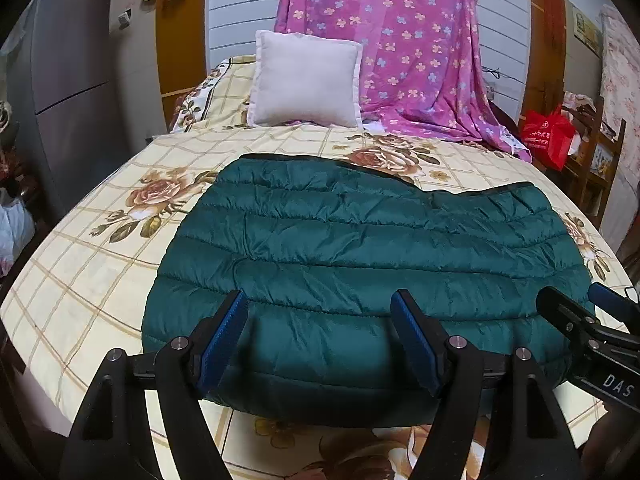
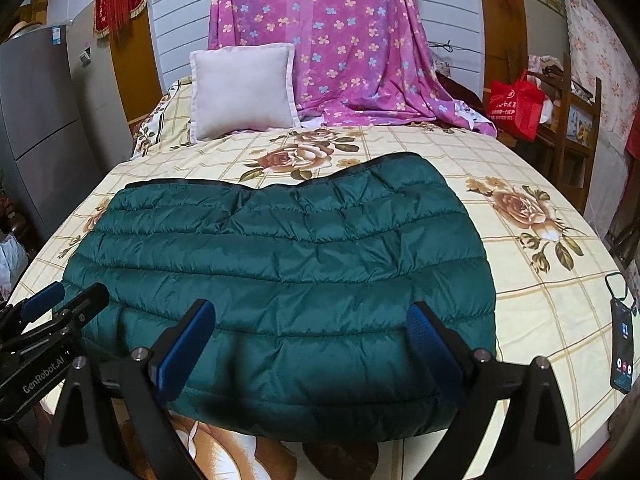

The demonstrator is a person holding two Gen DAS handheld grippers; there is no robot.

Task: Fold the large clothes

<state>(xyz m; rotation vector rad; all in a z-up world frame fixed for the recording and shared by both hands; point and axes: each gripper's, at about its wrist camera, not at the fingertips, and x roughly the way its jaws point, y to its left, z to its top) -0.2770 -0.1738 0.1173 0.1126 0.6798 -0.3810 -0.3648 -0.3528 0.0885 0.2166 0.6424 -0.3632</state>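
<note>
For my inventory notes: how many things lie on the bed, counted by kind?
Green quilted jacket: 1
White pillow: 1
Purple flowered sheet: 1
Phone: 1
Total: 4

The jacket [image 2: 280,264] lies at the bed's [image 2: 520,292] near edge (a phone [image 2: 623,354] at its right edge), the pillow [image 2: 242,90] at the far-left corner.

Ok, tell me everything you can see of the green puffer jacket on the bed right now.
The green puffer jacket is dark teal, quilted in horizontal channels, of slightly shiny, nylon-looking fabric. It lies flat, folded into a wide compact block; no sleeves show. A dark trimmed edge runs along its far side. It rests on the floral bedsheet, near the front edge. Both grippers are open at its near edge, not clamping it.
</note>
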